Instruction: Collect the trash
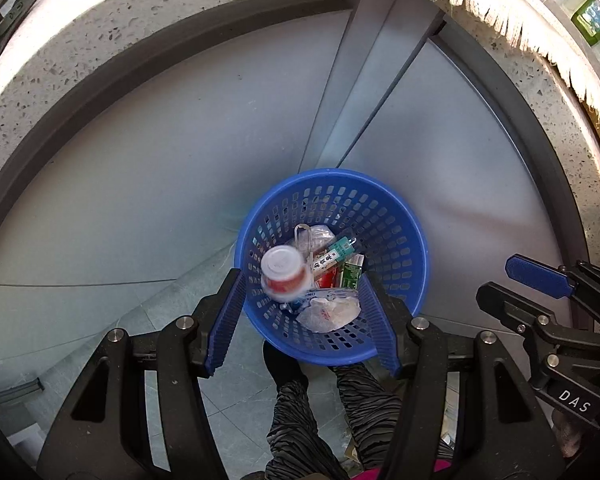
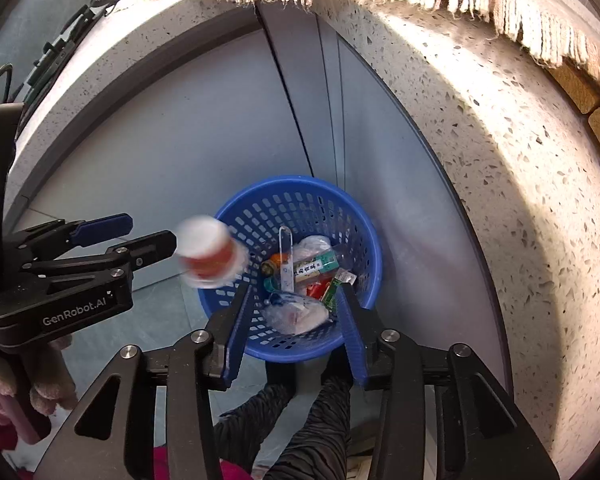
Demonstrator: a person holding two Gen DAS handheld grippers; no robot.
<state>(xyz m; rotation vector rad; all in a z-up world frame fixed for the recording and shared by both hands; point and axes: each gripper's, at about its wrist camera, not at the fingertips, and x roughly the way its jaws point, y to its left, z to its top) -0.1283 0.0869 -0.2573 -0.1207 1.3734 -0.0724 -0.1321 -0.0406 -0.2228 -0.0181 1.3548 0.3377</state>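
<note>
Two grippers hang over one blue basket [image 1: 332, 264] on the floor, both pointing steeply down, and we see a white-lidded cup with a red band [image 1: 283, 274] blurred in mid-air over the basket's left rim. It touches neither tool. The right gripper [image 2: 295, 320] has its jaws apart with nothing between the pads, only the basket far below them. The left gripper [image 1: 304, 320] also stands with its jaws apart and empty.

The main risk, as we judge it, lies in the cup's path. In the right wrist view it sits over the rim [image 2: 219, 216] rather than over the middle, so it could clip the edge and bounce out onto the floor tiles [image 1: 239, 380]. The basket is light and perforated; a knock on the rim might tip it and spill the wrappers [image 2: 314, 266], the crumpled plastic bag [image 2: 295, 316] and the small bottle [image 2: 273, 266] already inside.

A second hazard is the person's feet [image 1: 283, 364], which stand just beside the basket's near wall; a shuffle could nudge it. If the cup holds any liquid, we cannot tell, and a leak through the holes would follow.
</note>
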